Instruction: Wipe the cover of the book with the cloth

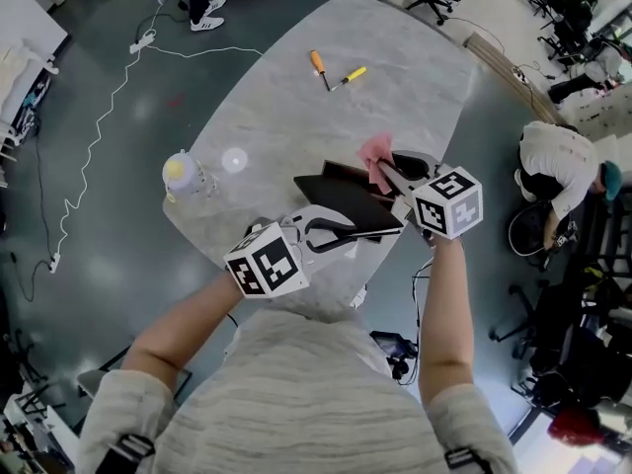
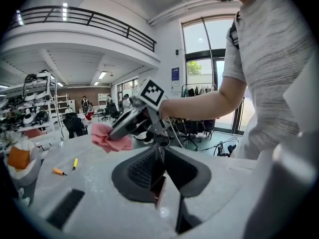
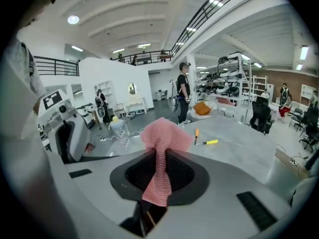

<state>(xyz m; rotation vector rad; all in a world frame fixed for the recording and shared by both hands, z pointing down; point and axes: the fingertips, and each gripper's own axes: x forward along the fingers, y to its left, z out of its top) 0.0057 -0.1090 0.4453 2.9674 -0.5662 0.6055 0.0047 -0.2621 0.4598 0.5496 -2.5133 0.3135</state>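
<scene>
Right gripper view: jaws nearly closed on cloth [image 3: 160, 139]; left gripper [image 1: 346, 232] on book [image 1: 341, 198].

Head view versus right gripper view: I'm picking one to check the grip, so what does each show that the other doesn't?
Only the head view: the dark book clamped in the left gripper, and the marker cube on the right gripper. Only the right gripper view: its jaws shut on the pink cloth, a strip of it between them. Both: the cloth, the table, the orange screwdriver and the yellow screwdriver.
</scene>
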